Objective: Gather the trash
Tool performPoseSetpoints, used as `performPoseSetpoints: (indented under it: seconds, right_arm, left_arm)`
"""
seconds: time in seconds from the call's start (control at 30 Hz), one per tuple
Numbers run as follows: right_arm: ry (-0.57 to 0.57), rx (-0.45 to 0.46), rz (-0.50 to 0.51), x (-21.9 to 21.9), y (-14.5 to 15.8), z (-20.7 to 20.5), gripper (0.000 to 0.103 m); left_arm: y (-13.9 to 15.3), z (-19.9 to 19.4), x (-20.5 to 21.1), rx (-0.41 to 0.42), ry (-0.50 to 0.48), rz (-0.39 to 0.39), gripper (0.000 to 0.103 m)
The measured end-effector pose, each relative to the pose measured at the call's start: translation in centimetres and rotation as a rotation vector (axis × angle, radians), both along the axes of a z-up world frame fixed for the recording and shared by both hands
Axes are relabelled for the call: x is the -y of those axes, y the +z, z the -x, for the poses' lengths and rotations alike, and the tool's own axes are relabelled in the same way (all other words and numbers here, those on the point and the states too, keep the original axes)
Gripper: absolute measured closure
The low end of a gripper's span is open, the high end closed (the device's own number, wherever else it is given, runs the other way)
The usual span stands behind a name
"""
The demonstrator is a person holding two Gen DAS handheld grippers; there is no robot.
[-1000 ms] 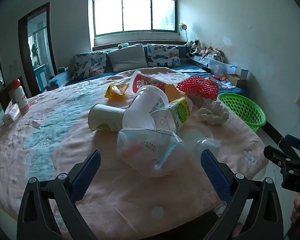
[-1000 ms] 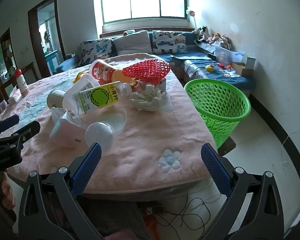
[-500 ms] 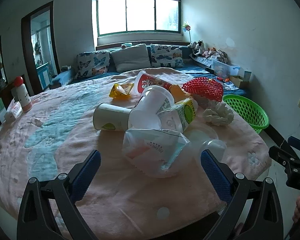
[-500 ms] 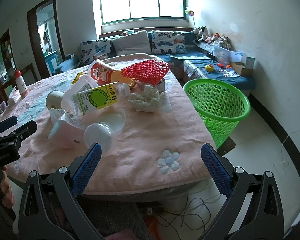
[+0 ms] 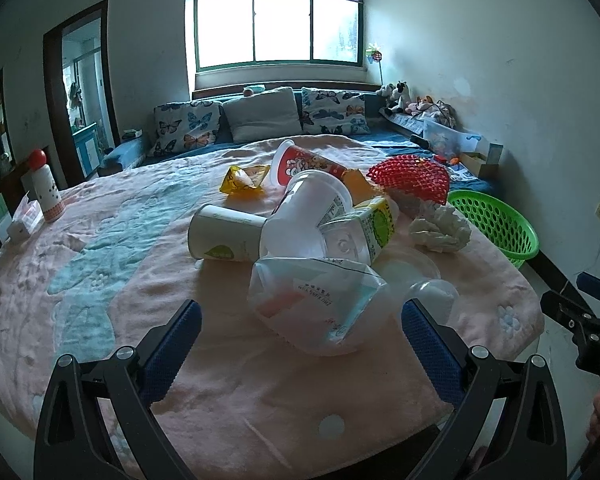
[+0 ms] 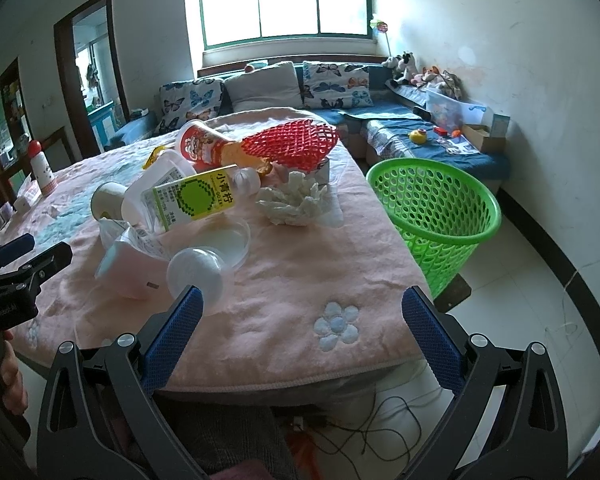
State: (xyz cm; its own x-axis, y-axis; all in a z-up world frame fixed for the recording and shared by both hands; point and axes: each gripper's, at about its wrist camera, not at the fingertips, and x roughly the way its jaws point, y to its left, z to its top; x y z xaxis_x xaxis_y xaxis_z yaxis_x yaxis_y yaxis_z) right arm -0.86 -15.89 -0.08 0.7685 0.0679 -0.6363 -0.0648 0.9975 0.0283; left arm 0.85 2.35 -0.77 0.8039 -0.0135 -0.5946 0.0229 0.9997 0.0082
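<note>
A heap of trash lies on the pink-covered table [image 5: 240, 380]: a clear plastic bag [image 5: 316, 304], a white paper cup [image 5: 224, 234], a green-labelled carton [image 5: 364, 228] [image 6: 196, 200], a red cup [image 5: 304, 164], a yellow wrapper [image 5: 242, 180], red foam netting [image 5: 412, 178] [image 6: 296, 144], crumpled white tissue [image 5: 440, 230] [image 6: 294, 204] and clear lids [image 6: 220, 246]. My left gripper [image 5: 298, 344] is open, just short of the plastic bag. My right gripper [image 6: 300, 328] is open over the table's near edge. A green basket [image 6: 436, 208] [image 5: 496, 224] stands on the floor to the right.
A white bottle with a red cap [image 5: 46, 186] and small boxes [image 5: 24, 220] stand at the table's far left. A sofa with butterfly cushions [image 5: 260, 120] runs under the window. Cables [image 6: 380, 420] lie on the floor below the table edge.
Both grippers have drifted slightly closer to the trash heap; the jaws stay wide open. Nothing on the table has moved.
</note>
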Motion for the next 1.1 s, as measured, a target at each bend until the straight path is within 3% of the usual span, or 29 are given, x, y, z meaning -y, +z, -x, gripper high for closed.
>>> performPoseSetpoints:
  seconds: [1.1]
  right_arm:
    - [0.011,-0.003,0.004,-0.33,-0.04,-0.47,0.004]
  left_arm:
    - [-0.08,-0.53,-0.2,-0.015,-0.005,0.011,0.006]
